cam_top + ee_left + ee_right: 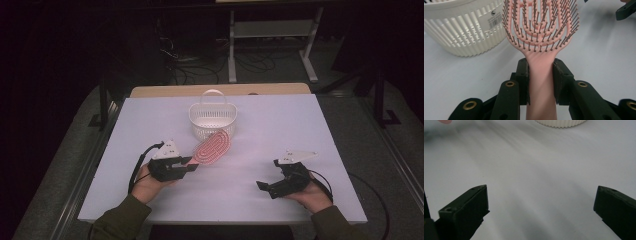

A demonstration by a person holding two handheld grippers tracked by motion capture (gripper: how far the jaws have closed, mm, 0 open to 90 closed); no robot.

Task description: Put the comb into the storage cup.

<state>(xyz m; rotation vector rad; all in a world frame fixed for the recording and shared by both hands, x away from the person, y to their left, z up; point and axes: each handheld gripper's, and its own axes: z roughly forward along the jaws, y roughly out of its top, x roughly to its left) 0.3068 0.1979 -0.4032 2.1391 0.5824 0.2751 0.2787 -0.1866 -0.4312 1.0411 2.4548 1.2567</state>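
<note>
Clamping the pink hairbrush [540, 30] handle, the left gripper [540, 75] faces a basket [461, 27] whose barcode sticker [494, 19] is unreadable; right gripper [541, 202] gapes empty.

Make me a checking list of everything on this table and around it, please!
Surface: white table, bare and clean.
Job's things: pink hairbrush held by its handle, head near the white basket.
Clutter: nothing seen.
Grippers: left gripper shut on the hairbrush; right gripper open, nothing between its fingers.
Cables: one black cable trails from the left gripper; more on the floor behind.
Surroundings: dark room, white table frame behind.
</note>
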